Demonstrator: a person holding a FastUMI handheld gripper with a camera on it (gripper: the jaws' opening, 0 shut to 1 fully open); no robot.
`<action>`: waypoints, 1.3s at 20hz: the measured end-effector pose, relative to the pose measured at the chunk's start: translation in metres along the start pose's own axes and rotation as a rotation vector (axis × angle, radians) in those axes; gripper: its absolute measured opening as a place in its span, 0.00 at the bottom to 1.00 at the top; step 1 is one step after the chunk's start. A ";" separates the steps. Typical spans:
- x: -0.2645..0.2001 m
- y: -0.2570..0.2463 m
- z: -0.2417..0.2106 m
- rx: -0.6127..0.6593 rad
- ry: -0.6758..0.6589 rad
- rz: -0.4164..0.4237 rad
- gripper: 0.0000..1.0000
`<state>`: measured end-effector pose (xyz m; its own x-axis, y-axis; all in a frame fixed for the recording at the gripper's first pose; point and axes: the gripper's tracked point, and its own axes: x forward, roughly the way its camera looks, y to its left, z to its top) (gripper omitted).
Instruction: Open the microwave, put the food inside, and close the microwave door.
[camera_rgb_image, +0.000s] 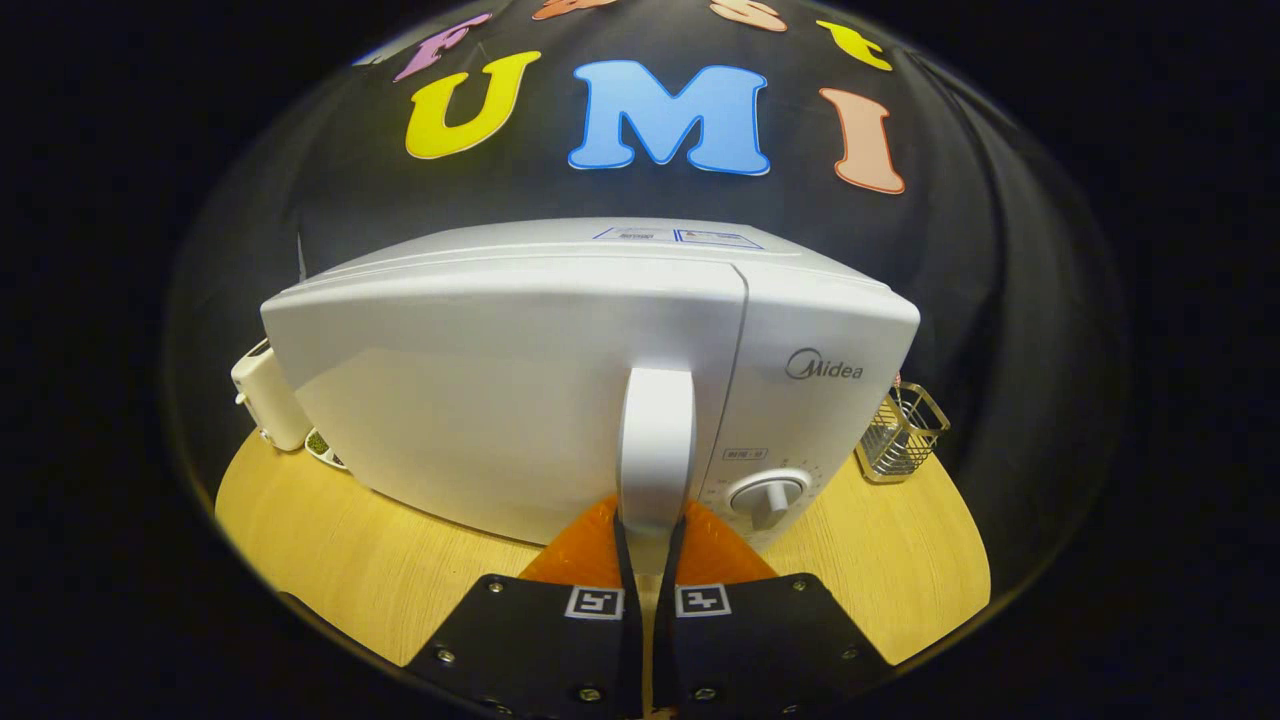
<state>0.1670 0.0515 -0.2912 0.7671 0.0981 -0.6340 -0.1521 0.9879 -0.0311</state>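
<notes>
A white microwave (520, 400) stands on the wooden table just ahead of me. Its door (460, 400) takes up the left and middle of the front and lies flush with the control panel (800, 400) on the right. A tall white door handle (656, 440) runs down the door's right edge. My gripper (651, 535) is shut on the lower end of this handle, one finger pressing on each side. A round knob (768, 497) sits low on the panel, just right of the fingers.
A small white box-like device (265, 395) and the rim of a patterned dish (325, 450) lie to the microwave's left. A wire basket (900, 435) stands to its right. The wooden table (340, 560) stretches on both sides of the fingers.
</notes>
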 end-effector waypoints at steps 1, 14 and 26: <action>0.000 0.000 0.000 -0.006 0.005 -0.002 0.04; -0.072 0.032 -0.046 -0.113 0.095 0.085 0.05; -0.136 0.088 -0.085 -0.122 0.160 0.162 0.04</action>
<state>-0.0038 0.1151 -0.2736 0.6197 0.2240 -0.7522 -0.3467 0.9379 -0.0064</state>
